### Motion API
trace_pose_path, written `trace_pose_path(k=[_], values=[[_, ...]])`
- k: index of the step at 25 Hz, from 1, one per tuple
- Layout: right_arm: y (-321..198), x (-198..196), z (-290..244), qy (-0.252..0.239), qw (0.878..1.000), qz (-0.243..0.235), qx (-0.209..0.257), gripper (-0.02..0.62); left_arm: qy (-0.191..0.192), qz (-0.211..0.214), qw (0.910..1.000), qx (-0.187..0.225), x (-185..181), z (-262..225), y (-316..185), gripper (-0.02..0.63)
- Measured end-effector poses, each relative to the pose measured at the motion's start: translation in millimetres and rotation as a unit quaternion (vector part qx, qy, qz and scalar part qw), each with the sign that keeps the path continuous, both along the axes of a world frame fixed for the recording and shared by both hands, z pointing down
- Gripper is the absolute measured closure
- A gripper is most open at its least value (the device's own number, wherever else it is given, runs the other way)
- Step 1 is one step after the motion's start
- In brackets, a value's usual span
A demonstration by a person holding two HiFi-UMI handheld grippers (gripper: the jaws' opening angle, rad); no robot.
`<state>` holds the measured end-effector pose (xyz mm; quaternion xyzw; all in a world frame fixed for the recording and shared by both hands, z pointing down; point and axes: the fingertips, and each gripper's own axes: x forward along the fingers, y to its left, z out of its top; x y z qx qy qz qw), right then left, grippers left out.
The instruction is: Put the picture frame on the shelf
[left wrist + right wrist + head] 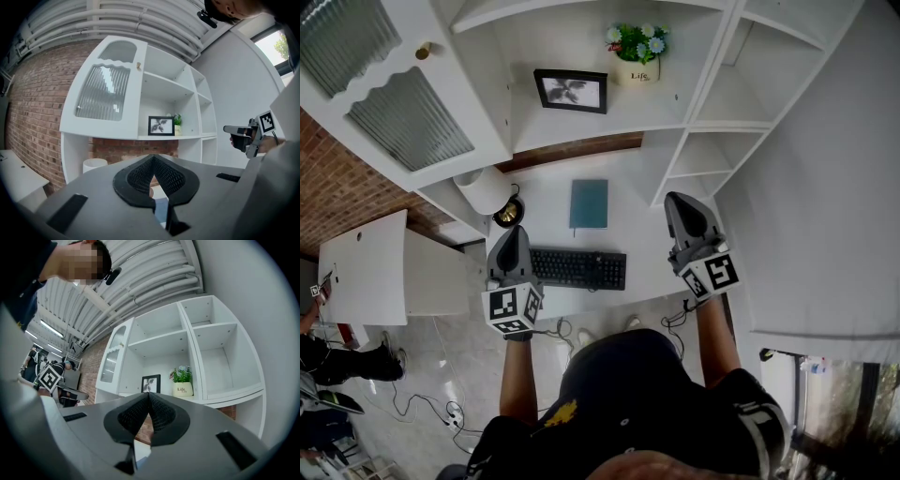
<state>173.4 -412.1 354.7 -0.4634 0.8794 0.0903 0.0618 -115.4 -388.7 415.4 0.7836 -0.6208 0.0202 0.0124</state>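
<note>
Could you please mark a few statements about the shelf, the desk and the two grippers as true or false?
1. The picture frame stands upright on the shelf, left of the flower pot. True.
2. The right gripper grips the picture frame. False: its jaws are together and hold nothing.
3. A teal notebook lies on the desk, between the keyboard and the shelf. True.
4. The left gripper has its jaws wide apart. False: they are together and empty.
</note>
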Motion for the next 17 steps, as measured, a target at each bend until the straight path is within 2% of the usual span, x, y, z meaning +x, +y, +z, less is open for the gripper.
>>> trace_pose_path(k=[4,8,11,17], values=[[0.2,-0.9,0.5,-0.003,1.000,-0.001,-0.001,0.589,-0.001,0.001,1.0000,-0.001,0.2,0.3,0.3,0.589],[1.8,2.2,-3.0,-0.026,1.000,-0.005,-0.008,0.589,-0.001,0.002,1.0000,-0.004,-0.3,3.6,1.1,0.589],[4.7,5.3,-5.5,0.005,1.000,0.012,0.006,0.589,0.004,0.000,0.9999,-0.009,-2.6,9.4,2.3,0.589],[5.9,12.5,-2.1,0.018,1.000,0.024,0.000,0.589,0.007,0.002,0.9997,-0.022,-5.6,21.2,4.5,0.589]])
